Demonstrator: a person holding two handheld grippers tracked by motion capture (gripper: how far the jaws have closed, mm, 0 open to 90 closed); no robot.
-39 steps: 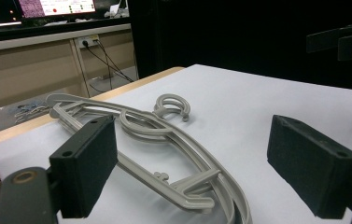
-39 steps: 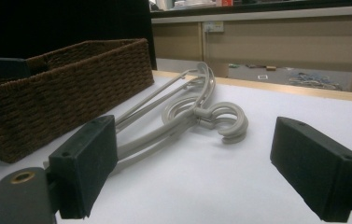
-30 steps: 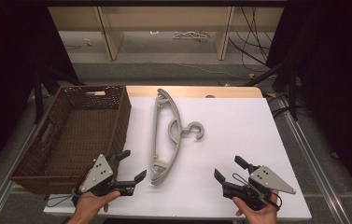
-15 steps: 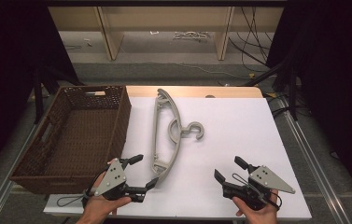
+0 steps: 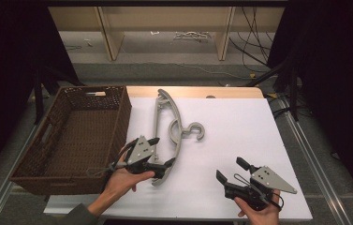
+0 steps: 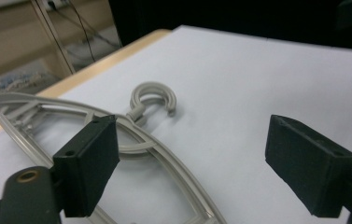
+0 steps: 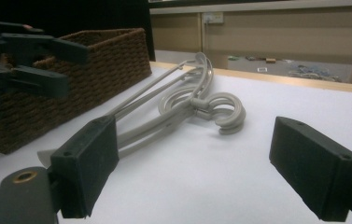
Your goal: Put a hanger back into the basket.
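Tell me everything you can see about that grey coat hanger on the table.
The pale grey plastic coat hanger lies flat on the white table, beside the brown wicker basket. It has a curved, ribbed open frame and a rounded hook pointing away from the basket. The open left gripper straddles its near end, not yet gripping.

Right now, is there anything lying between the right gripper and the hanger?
No. In the high view only bare white table lies between the right gripper and the hanger. The right gripper view shows the same bare stretch.
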